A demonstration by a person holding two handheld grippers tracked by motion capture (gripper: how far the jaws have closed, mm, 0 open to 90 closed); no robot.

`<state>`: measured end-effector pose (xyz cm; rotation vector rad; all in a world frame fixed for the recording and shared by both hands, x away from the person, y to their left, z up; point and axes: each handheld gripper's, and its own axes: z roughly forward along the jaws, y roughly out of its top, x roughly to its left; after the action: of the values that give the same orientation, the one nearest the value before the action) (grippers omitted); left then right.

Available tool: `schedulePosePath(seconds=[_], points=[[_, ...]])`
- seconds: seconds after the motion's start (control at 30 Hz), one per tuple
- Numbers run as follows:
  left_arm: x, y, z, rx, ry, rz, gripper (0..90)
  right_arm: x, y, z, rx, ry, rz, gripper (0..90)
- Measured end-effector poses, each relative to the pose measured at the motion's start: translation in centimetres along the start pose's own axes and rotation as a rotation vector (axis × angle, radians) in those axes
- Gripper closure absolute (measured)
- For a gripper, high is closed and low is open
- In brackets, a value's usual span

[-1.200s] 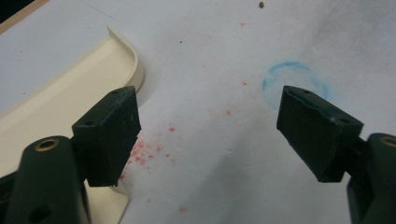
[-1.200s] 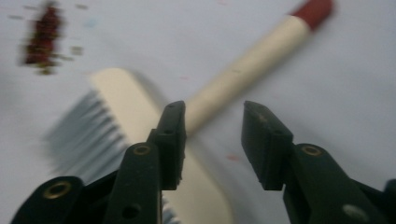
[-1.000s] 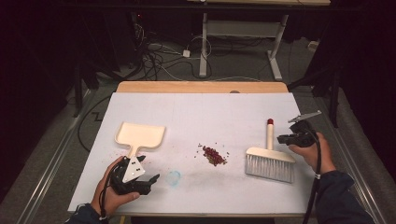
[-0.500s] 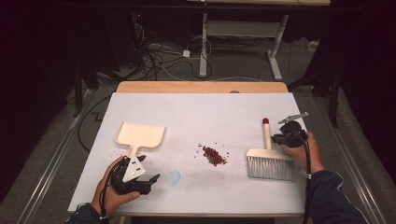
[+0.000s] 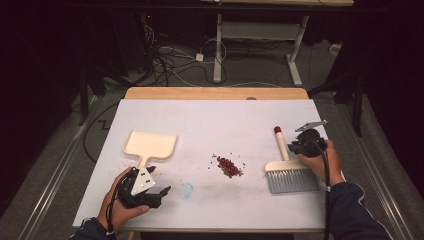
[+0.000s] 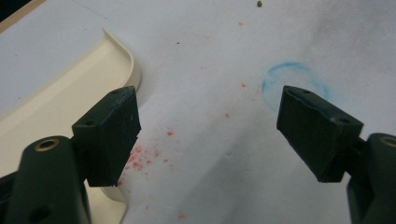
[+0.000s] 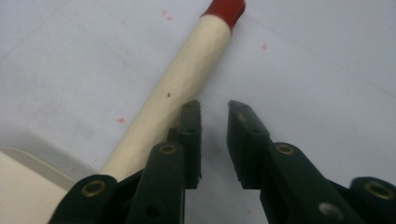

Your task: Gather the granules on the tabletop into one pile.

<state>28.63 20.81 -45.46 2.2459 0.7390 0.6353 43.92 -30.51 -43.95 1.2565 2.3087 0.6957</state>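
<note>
The right gripper (image 5: 300, 146) sits in the high view just to the right of the brush (image 5: 287, 167), level with the middle of its handle, whose long axis runs up the table from the bristle head near the person to the red tip farther away; the right hand (image 5: 317, 159) is plainly the nearer one for it, while the left gripper (image 5: 150, 192) hovers near the front edge, just below the handle of the dustpan (image 5: 149, 146), its jaws spread. Between the two tools lies the small pile of red crumbs (image 5: 229, 166) on the white table (image 5: 210, 120) (the thing to be swept, by my reading). In the left gripper view the jaws stand wide apart with nothing between them; the dustpan's rim (image 6: 70, 88) lies off to their left and a faint blue ring (image 6: 292, 84) marks the sheet ahead. In the right gripper view the jaws have just been opening and stand a narrow gap apart, empty, with the cream handle (image 7: 177, 88) lying beside the left jaw, not between the pads, so the gripper would have to shift sideways to straddle it. Whether that jaw touches the handle is hard to tell, and the bristle head is cut off at the lower left.
</note>
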Motion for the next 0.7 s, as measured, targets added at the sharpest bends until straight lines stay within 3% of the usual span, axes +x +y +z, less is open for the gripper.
schedulePosePath(seconds=[0.13,0.23,0.33,0.47,0.7], points=[[0.0,0.1,-0.1,-0.003,0.006,0.003,20.6,0.8,-0.1,-2.7,-0.159,0.027,0.003,56.4],[0.0,0.1,-0.1,-0.001,0.005,-0.006,20.3,1.8,-0.4,-4.8,-0.286,0.044,-0.024,47.5],[0.2,0.2,-0.1,-0.007,0.014,-0.008,20.0,2.9,-0.7,-6.3,-0.375,0.055,-0.055,39.2],[0.4,0.4,0.1,-0.011,0.019,-0.009,19.0,4.2,-0.9,-7.2,-0.444,0.042,-0.077,31.6],[0.3,0.3,-0.2,-0.016,0.027,0.002,18.3,6.4,-1.8,-8.0,-0.502,0.004,-0.112,22.9]])
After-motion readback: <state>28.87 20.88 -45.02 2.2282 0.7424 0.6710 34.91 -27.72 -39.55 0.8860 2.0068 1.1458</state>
